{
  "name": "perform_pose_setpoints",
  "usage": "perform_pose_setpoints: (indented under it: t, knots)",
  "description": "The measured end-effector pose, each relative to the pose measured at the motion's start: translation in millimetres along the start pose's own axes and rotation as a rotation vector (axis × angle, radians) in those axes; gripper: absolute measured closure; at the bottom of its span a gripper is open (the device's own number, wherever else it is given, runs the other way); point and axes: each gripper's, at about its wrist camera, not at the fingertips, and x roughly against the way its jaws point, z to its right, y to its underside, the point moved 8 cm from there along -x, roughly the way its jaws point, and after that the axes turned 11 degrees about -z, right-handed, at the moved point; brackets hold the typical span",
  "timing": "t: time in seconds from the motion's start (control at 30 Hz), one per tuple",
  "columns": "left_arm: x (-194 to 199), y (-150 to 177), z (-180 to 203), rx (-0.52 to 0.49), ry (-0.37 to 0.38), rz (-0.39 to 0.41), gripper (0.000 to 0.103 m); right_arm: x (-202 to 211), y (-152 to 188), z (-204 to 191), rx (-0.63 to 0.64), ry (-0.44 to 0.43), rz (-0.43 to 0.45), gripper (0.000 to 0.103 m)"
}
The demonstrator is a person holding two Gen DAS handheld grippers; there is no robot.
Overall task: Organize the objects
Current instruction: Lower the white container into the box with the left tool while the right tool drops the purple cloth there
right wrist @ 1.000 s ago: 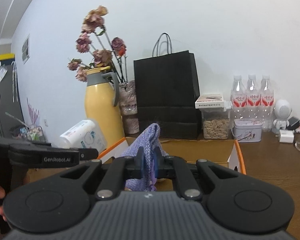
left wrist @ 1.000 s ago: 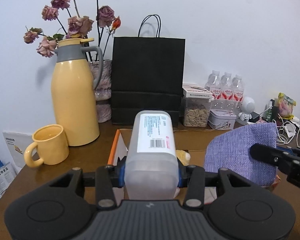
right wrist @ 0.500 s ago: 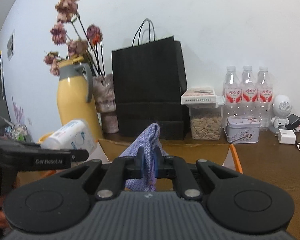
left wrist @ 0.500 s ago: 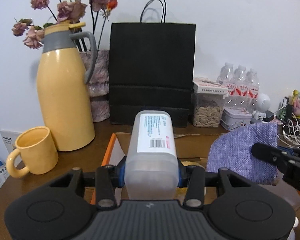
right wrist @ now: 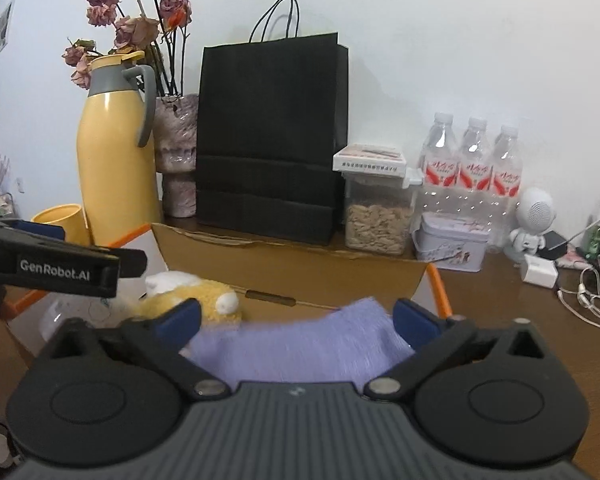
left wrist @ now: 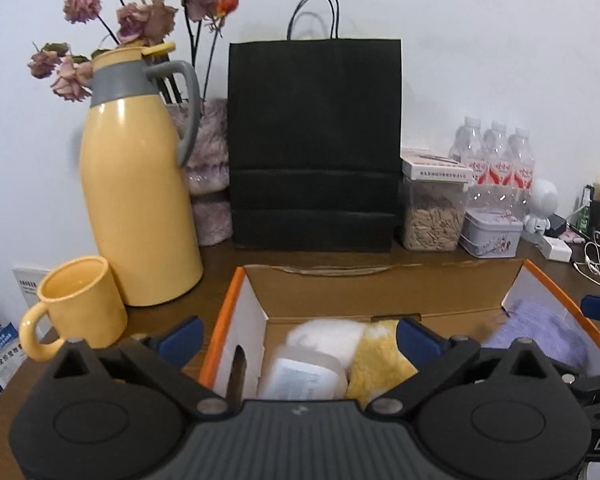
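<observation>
A: We have both pairs of fingers spread wide now. The left gripper (left wrist: pixel 298 334) hangs over the orange-edged cardboard box (left wrist: pixel 380 286), and the clear plastic bottle (left wrist: pixel 302 376) lies loose inside it, against the yellow plush toy (left wrist: pixel 380 360).

B: And our right gripper (right wrist: pixel 296 314) holds nothing either; the purple cloth (right wrist: pixel 300 344) is blurred between the open fingers, dropping into the box's right end.

A: The risk we see is in pulling out. The cloth could drape over a blue pad and snag, so a fast lift would drag it back out.

B: Our two grippers sit close together, too, so they could knock each other.

A: Against a second ago, we gripped the bottle upright and pinched the cloth; the jaws have just been opening, and both things have fallen free.
</observation>
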Motion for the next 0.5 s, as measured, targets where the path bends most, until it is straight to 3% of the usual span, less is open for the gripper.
perform_pose_setpoints:
  t: [0.5]
  knots:
    - [10.5, -0.3, 1.3, -0.001, 0.01, 0.011, 0.0, 4.0, -1.2, -4.0, 0.002, -0.019, -0.016, 0.0]
